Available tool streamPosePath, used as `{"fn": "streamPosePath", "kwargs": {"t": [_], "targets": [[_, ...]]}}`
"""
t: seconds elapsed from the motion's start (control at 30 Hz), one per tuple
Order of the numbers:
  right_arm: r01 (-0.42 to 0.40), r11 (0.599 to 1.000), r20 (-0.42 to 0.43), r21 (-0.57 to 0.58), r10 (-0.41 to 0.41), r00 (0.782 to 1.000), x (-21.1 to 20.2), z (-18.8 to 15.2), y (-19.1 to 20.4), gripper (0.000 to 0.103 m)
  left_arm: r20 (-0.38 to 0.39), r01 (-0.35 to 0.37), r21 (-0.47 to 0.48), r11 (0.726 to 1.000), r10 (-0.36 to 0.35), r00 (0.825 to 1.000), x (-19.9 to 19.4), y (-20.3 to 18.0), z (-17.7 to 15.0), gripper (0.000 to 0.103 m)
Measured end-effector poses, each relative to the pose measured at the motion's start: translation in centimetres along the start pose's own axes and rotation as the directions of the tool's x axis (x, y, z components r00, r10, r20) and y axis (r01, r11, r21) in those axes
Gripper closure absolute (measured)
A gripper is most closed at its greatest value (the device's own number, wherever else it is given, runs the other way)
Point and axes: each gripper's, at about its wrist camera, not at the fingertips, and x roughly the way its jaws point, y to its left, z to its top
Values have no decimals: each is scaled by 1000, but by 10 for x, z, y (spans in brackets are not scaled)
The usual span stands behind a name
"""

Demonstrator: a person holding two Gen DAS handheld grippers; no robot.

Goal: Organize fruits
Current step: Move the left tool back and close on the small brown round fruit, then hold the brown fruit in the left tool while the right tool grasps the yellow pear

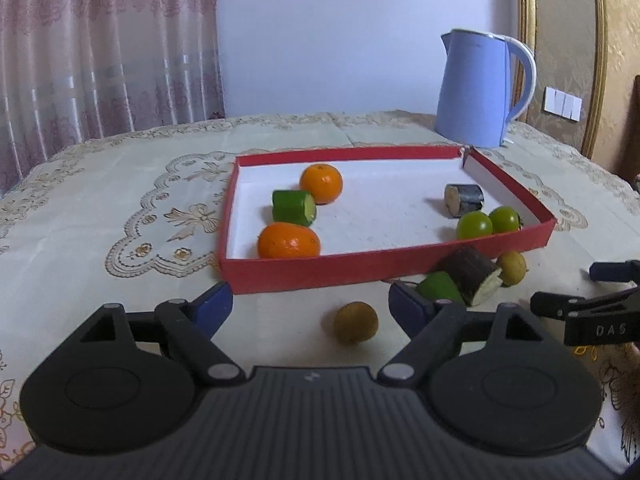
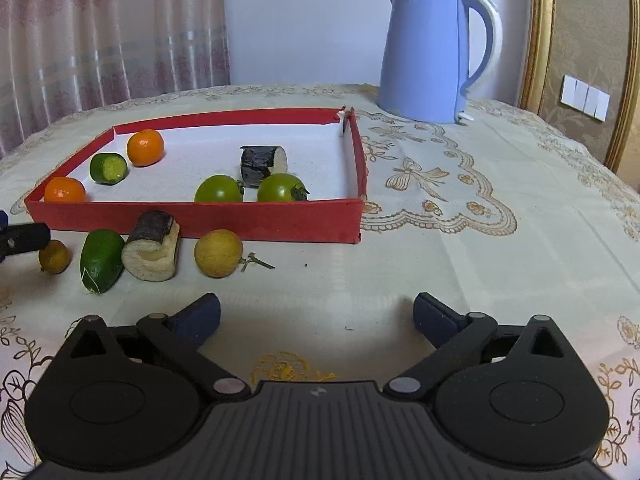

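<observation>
A red-walled tray (image 1: 304,271) (image 2: 200,220) holds two oranges (image 1: 321,182) (image 1: 288,241), a green cucumber piece (image 1: 294,207), a dark eggplant piece (image 1: 464,199) and two green tomatoes (image 1: 474,225) (image 2: 219,189). On the cloth in front of it lie a small yellow-brown fruit (image 1: 355,322) (image 2: 54,256), a green piece (image 1: 439,286) (image 2: 102,260), a dark eggplant piece (image 1: 476,276) (image 2: 154,246) and a yellow round fruit (image 1: 511,267) (image 2: 218,253). My left gripper (image 1: 310,304) is open, with the small fruit between its fingers. My right gripper (image 2: 316,316) is open and empty over bare cloth.
A light blue kettle (image 1: 478,88) (image 2: 434,54) stands behind the tray at the right. The table has an embroidered cream cloth (image 2: 480,240). Curtains hang at the back left. The right gripper's fingers (image 1: 588,308) show at the right edge of the left wrist view.
</observation>
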Motion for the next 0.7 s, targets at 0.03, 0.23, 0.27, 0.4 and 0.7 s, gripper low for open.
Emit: {"fn": "streamPosePath", "kwargs": {"t": [0.03,0.23,0.27,0.4,0.7], "targets": [[0,1000,0,0,0,1000,0,0,0,0,-5,-2,0,1000,2,1000,1,0,-1,21],[-3,1000,-1,4,3,1000,1,0,-2,0,-36,18,0,1000,-18,999,9,-3,-4,42],[-3,1000,-2,5,3,1000,1,0,-2,0,-42,29,-5,1000,-29,999,10,-3,-4,45],[-3,1000,-2,5,3,1000,1,0,-2,0,-62,46,19,999,-44,997,14,-10,-6,71],[-2,1000,-2,4,2,1000,1,0,-1,0,-50,47,35,998,-46,998,18,-11,-12,79]]}}
